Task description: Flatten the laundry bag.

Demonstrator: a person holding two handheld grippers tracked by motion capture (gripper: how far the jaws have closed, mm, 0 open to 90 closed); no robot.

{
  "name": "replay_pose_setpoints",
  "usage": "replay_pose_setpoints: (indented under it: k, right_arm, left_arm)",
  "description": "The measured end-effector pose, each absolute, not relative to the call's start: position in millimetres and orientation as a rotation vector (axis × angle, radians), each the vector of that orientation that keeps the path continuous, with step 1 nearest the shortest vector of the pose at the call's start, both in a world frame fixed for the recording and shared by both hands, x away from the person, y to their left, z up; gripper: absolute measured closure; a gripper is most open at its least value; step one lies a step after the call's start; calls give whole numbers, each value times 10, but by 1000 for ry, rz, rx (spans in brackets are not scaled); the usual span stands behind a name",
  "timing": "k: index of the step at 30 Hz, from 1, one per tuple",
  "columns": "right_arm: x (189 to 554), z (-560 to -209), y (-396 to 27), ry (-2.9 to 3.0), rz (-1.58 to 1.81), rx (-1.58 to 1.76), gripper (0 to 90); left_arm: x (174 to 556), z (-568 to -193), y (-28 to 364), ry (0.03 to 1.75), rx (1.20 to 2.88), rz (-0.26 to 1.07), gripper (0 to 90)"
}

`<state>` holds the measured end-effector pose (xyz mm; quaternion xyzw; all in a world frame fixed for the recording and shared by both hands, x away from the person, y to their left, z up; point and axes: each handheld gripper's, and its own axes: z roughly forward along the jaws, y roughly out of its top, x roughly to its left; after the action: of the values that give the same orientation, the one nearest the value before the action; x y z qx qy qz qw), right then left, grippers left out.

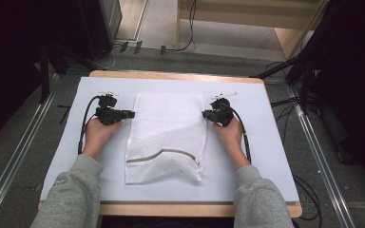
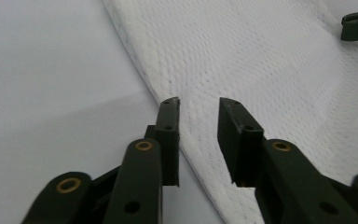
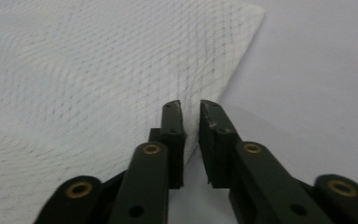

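We work on a white sheet [image 1: 266,142] laid over the wooden table [image 1: 171,76], cables trailing on the floor around it; the white mesh bag [image 1: 168,133] lies flat mid-sheet between our tongs; our left gripper [image 1: 129,114] sits at its left edge, jaws spread and empty; our right gripper [image 1: 204,114] sits at its right edge, jaws slightly parted, pinching nothing.

wood-edged counter [image 1: 180,76] under a white cover sheet [image 1: 266,156], on grey carpet floor [image 1: 24,156] with metal rails [image 1: 321,156] either side, black cables [image 1: 185,45] behind, pale wooden furniture [image 1: 290,40] far right, dark surroundings.
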<state>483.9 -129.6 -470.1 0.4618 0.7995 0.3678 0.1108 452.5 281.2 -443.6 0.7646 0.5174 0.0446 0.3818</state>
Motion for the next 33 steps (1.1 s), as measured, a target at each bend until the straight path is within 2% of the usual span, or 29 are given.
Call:
replay_pose_setpoints:
  k: [4, 17, 28, 33]
  right_arm:
    - [4756, -4603, -1306, 2351, 1093, 1334, 708]
    - [4163, -4456, -1390, 2363, 1182, 1287, 640]
    - [3892, -4599, -1377, 2415, 1137, 1321, 594]
    - [3913, -4667, -1325, 2440, 1112, 1329, 599]
  left_arm:
    - [4424, -4406, 2819, 1314, 1958, 105, 655]
    - [3947, -4388, 2772, 1282, 2021, 77, 539]
    - [3843, -4521, 2728, 1316, 2017, 35, 532]
    - [3828, -4530, 2664, 1304, 2039, 40, 604]
